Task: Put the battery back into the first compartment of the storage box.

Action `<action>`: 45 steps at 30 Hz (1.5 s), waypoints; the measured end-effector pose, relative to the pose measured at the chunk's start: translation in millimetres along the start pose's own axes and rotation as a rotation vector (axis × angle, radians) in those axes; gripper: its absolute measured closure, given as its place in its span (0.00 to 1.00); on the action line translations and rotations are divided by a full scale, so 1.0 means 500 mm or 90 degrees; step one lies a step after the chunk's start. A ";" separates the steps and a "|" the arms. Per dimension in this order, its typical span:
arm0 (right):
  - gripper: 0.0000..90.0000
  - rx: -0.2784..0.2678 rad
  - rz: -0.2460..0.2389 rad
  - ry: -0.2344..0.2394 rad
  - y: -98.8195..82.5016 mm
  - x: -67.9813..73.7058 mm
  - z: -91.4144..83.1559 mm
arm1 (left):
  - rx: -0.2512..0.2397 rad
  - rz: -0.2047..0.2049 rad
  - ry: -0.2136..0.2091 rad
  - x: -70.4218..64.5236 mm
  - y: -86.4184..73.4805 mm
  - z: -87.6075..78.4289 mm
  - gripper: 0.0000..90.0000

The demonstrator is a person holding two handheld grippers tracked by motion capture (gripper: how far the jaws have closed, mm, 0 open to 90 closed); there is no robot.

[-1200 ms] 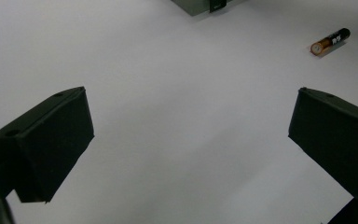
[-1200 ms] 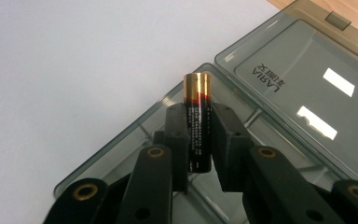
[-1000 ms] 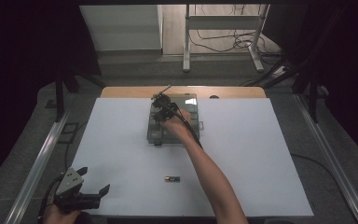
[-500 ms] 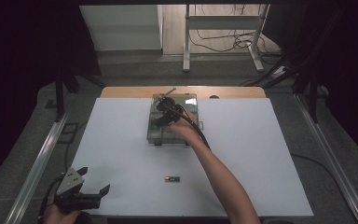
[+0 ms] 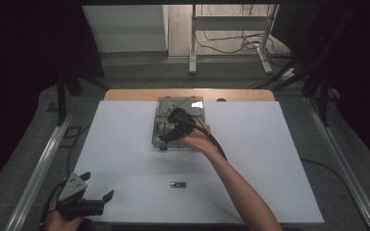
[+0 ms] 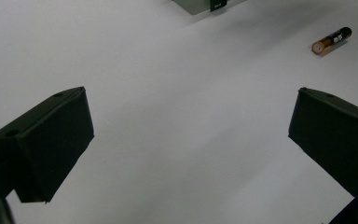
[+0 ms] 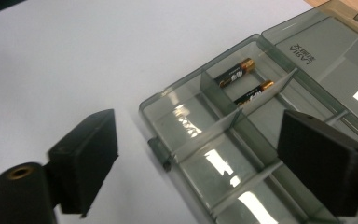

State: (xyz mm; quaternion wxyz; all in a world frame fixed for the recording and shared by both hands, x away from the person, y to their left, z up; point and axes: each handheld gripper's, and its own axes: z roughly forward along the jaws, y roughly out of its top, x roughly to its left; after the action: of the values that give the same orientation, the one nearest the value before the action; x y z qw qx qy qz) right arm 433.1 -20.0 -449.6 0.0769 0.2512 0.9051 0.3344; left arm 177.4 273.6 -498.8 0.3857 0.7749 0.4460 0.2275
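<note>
Hovering over the clear compartment box, the right gripper has its two jaws spread wide with nothing between them. Two batteries lie side by side in one cell of the box, toward 1 o'clock from the jaws in the right gripper view; the neighbouring cells that can be seen hold nothing, and the lid lies folded back beyond them. In the high view the box sits on the white mat toward 12 o'clock. A third battery lies alone on the mat toward 6 o'clock. The left gripper, jaws also spread and empty, rests at the mat's 7 o'clock corner, well apart from that battery.
</note>
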 end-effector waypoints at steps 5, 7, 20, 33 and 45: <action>0.05 0.003 -0.017 0.006 -0.019 0.018 -0.019 | 0.001 0.000 0.001 0.000 0.000 0.000 0.01; 0.04 -0.002 -0.017 0.019 -0.027 0.022 -0.028 | 0.001 0.000 0.001 0.000 0.000 0.000 0.01; 0.00 -0.003 -0.028 0.047 -0.093 0.056 -0.079 | 0.005 0.000 0.002 -0.001 0.001 0.002 0.01; 0.00 0.039 -0.034 0.043 -0.163 0.089 -0.098 | 0.004 0.002 0.002 -0.001 0.001 0.001 0.01; 0.19 0.128 -0.061 0.040 -0.213 0.142 -0.076 | 0.004 0.002 0.002 -0.001 0.001 0.001 0.01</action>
State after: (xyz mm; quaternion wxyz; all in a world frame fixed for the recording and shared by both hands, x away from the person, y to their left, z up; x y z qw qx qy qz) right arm 317.2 -74.7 -486.9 0.0387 0.2031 0.9471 0.2454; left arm 177.6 272.8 -498.8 0.3823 0.7764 0.4462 0.2278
